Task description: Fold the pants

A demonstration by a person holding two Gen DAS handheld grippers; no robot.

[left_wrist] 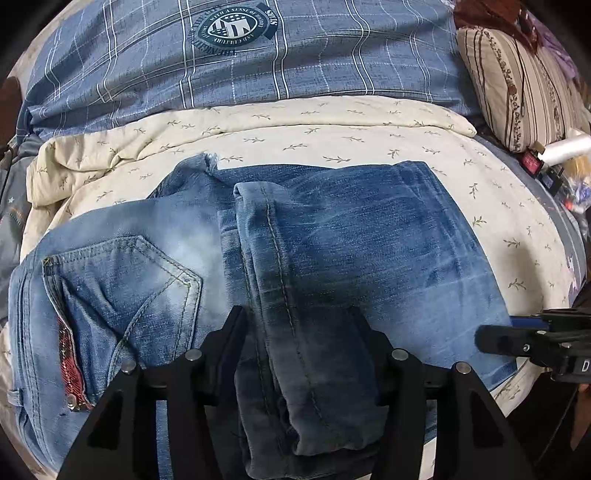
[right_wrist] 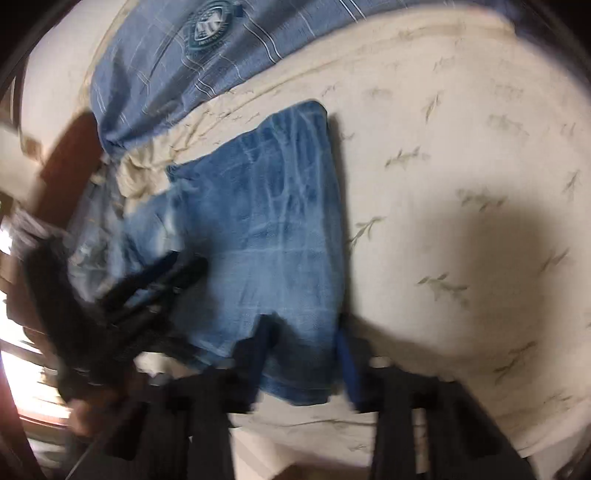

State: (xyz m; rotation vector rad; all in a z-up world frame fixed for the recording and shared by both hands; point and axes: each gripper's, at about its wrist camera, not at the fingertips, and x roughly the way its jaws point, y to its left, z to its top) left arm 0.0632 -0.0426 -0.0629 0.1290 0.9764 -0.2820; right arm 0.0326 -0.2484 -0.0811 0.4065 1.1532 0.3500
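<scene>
Closest in, the left gripper [left_wrist: 299,332] has its two black fingers spread wide to either side of a rolled, seamed ridge of the jeans [left_wrist: 332,251]; the denim bunches up between them, but the pads do not look pressed against it, so the grasp reads as released rather than clenched. The right gripper [right_wrist: 303,354] is blurred in its own view, its blue-padded fingers standing apart with the near edge of the folded denim lying between them, not visibly pinched. From the left camera the right gripper's tip shows at the right border, just beside the jeans' right edge. The jeans lie folded on a cream quilt [left_wrist: 332,133] printed with small leaf sprigs, a back pocket [left_wrist: 122,284] showing toward the left and a frayed hem [left_wrist: 207,162] at the far corner. Beyond the quilt lies a blue plaid cover [left_wrist: 147,66] bearing a round dark-green crest [left_wrist: 232,29], and off to the far right sits a striped pillow [left_wrist: 517,88].
</scene>
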